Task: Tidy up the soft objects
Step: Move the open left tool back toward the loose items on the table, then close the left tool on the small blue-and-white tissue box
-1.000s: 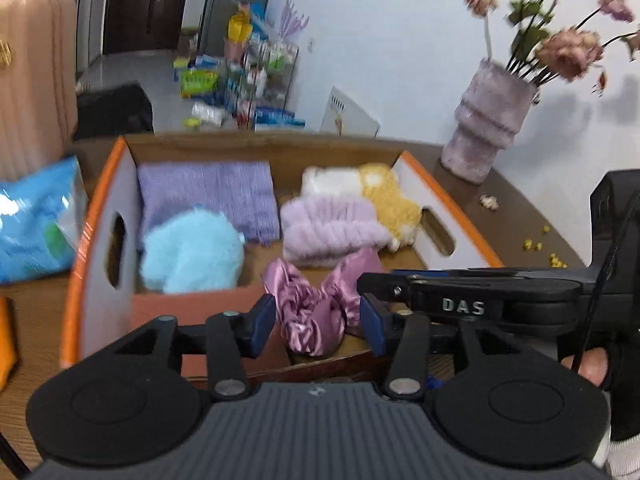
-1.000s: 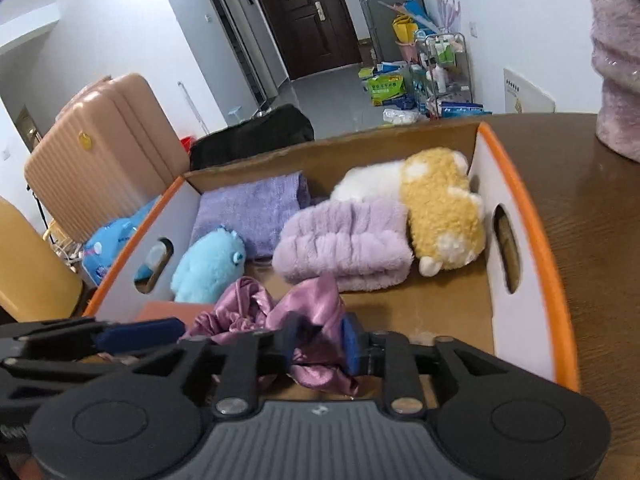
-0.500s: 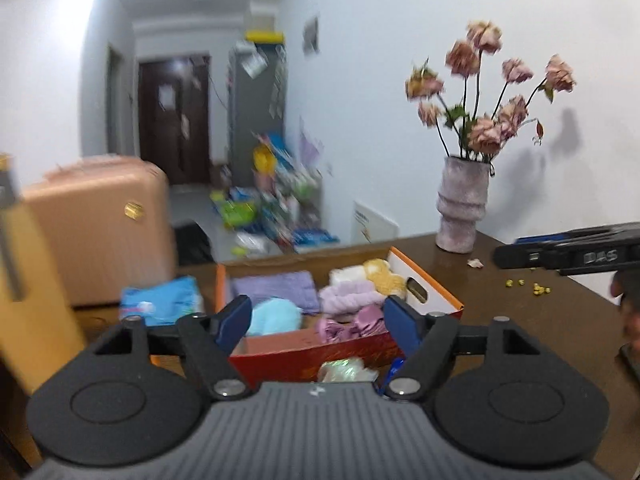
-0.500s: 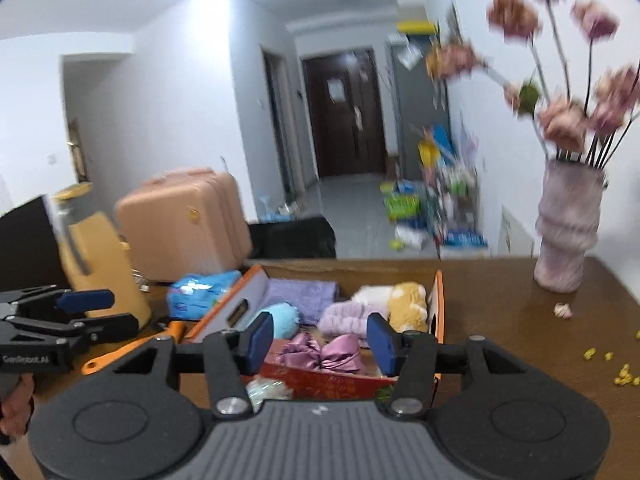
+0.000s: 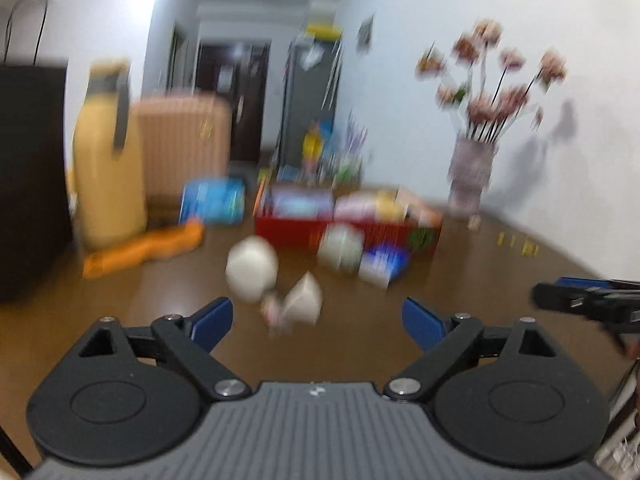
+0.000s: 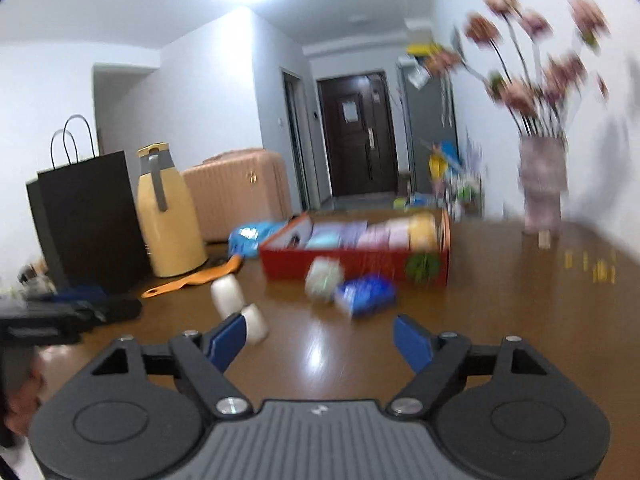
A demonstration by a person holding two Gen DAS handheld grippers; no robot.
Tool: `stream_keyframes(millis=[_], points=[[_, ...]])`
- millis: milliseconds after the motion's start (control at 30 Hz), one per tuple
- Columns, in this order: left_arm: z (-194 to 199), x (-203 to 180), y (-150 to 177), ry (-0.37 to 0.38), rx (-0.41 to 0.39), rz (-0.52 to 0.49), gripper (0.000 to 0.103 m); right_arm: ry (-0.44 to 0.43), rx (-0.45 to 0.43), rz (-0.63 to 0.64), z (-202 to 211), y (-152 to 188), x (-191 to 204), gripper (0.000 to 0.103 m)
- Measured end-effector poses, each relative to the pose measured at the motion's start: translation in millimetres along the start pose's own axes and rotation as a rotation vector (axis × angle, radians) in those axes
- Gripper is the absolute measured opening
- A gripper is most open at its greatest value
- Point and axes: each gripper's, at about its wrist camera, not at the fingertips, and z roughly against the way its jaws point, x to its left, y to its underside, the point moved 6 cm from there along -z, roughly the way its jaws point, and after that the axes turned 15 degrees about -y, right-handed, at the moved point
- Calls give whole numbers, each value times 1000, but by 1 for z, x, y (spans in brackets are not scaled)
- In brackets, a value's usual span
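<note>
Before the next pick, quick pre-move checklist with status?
1. Left hand-held gripper open, nothing held: ok.
2. Right hand-held gripper open, nothing held: ok.
3. Red box has room left: cannot tell, blurred.
4. Loose items outside the box, white rolls and blue packet on the table: not ok, unsorted.
5. Image sharp enough to aim: not ok, both views smeared.
6. Vase away from the items: ok.

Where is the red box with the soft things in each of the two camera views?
Left wrist view: the red box sits centre, slightly above the middle, blurred, beyond the open left gripper.
Right wrist view: the box sits centre-right, past the open right gripper.
Shared landmark: the flower vase stands right of the box in both.
</note>
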Motion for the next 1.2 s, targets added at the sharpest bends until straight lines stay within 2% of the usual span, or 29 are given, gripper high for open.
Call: stream_keyframes(millis=[67,233,467,600,700,767,800,833,933,1033,1100,1167,1200], points=[[-1,0,14,-4,44,-5,93,14,9,-26,5,13,-3,80],[-3,-6,26,29,76,1,93,69,22,-2,13,25,0,80],[-23,-25,20,97,118,14,92,72,26,-31,2,25,-14,79],[-54,-40,6,161,166,75,83,78,52,-39,-21,13,-35,77],[-89,-58,-9,205,205,113,73,46,57,-36,-50,-8,-56,71],[-122,-71,-18,213,246,156,65,14,68,-60,-78,-23,-78,58],[-139,-78,-24,207,251,167,61,10,81,-70,-97,-31,-91,55],[-153,-84,-29,192,258,176,57,5,88,-74,-112,-38,-102,54],[-193,-104,-43,213,273,220,56,3,140,-74,-166,-54,-131,54],[-229,-122,-47,205,303,227,52,27,169,-54,-212,-63,-153,53],[-247,-125,-48,184,315,245,48,17,169,-87,-234,-64,-167,52],[-258,-127,-46,183,322,250,43,-9,179,-133,-248,-61,-177,46],[-262,-129,-42,189,328,246,35,-31,187,-152,-252,-58,-180,43]])
